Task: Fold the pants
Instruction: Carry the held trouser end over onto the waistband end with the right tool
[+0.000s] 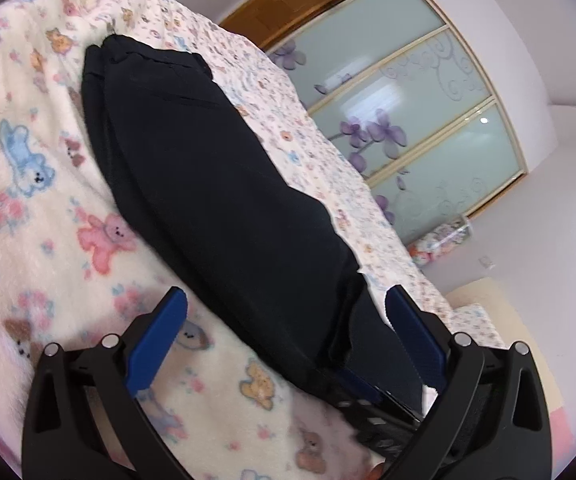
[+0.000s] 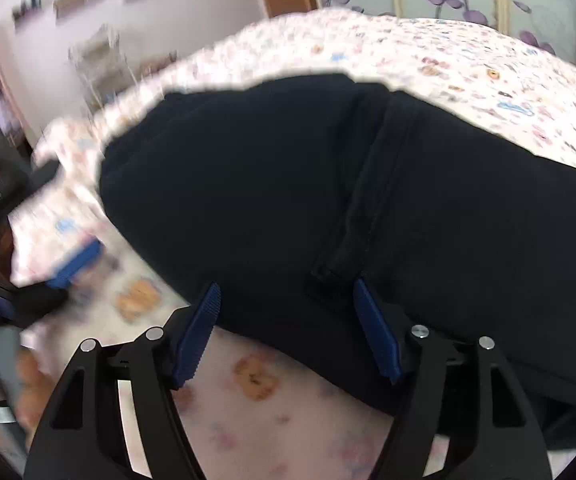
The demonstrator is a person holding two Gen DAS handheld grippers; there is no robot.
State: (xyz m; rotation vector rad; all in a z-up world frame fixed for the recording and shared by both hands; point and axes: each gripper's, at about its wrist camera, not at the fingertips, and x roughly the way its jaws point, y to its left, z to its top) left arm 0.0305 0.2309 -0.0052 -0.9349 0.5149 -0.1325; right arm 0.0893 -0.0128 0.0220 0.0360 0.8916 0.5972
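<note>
A: What lies closest in the left view?

B: The left claw, its two blue pads standing wide apart. The near end of the pants lies between them, nearer the right pad, but neither pad presses on the cloth.

A: And the right claw?

B: The right claw is also apart. Its blue ribbed pads sit at the near edge of the pants, and nothing is pinched between them. A thick seam or band runs down the cloth to just beside the right pad.

A: How do the pants look?

B: Very dark, navy or black, plain and soft. In the left view they form one long narrow strip that runs from the claw away to the far left, with layers stacked so that a second edge shows along the left side. The far end is squared off, with a slit like a pocket opening near it. The surface is fairly smooth, with a few shallow creases.

A: Where do they lie?

B: On a bed, over a fluffy cream blanket printed with pink, blue and tan teddy bears. To their right a finer flowered sheet covers the bed. Beyond the bed stands a wardrobe with frosted doors and purple flowers.

A: Anything else?

B: At the left edge of the right view, blurred, the other claw's blue pad is seen over the blanket.
</note>
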